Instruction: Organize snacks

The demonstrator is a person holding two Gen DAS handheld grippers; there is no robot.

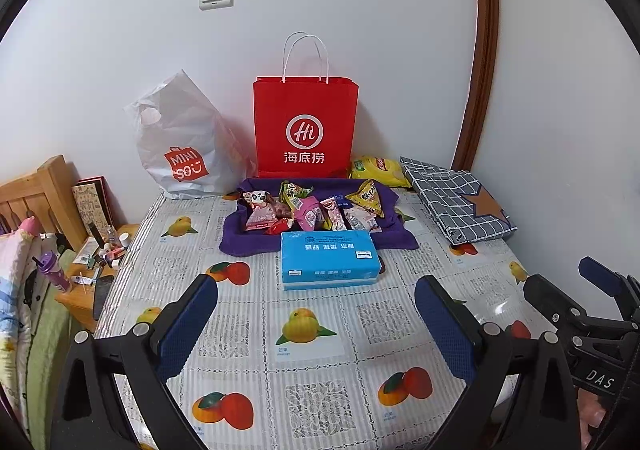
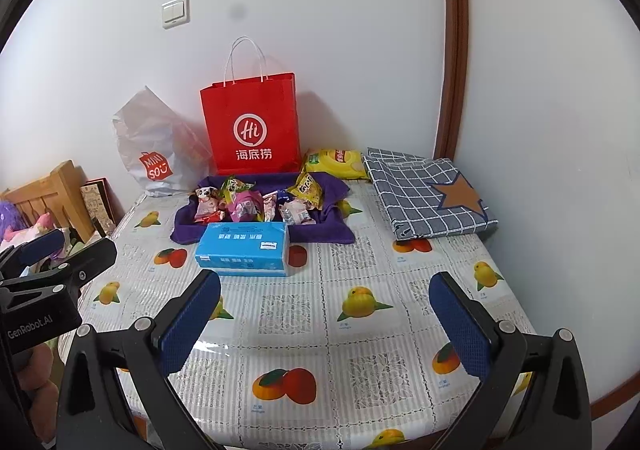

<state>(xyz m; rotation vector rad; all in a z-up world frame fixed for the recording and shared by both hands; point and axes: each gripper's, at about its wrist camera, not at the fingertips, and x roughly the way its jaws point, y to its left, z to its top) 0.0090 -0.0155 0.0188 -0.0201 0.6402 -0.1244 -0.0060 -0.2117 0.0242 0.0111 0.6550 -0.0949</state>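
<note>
both the left gripper [image 1: 316, 324] and right gripper [image 2: 324, 324] hang with jaws released and empty above the fruit-print tablecloth [image 1: 308, 382]. ahead of the jaws, well apart from them, lies a blue tissue pack [image 1: 329, 258]. just beyond it the snacks [image 1: 312, 209] sit heaped on a purple cloth [image 1: 236, 240], with a red paper bag [image 1: 306, 127] upright behind, at the wall.

Even, soft indoor light; strong fisheye bending, dark vignetted corners, sharp centre.

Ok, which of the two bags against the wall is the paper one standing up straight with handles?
The red bag, with white twisted handles and a "Hi" logo, stands upright behind the purple cloth. The white Miniso bag beside it is crumpled plastic, leaning.
</note>
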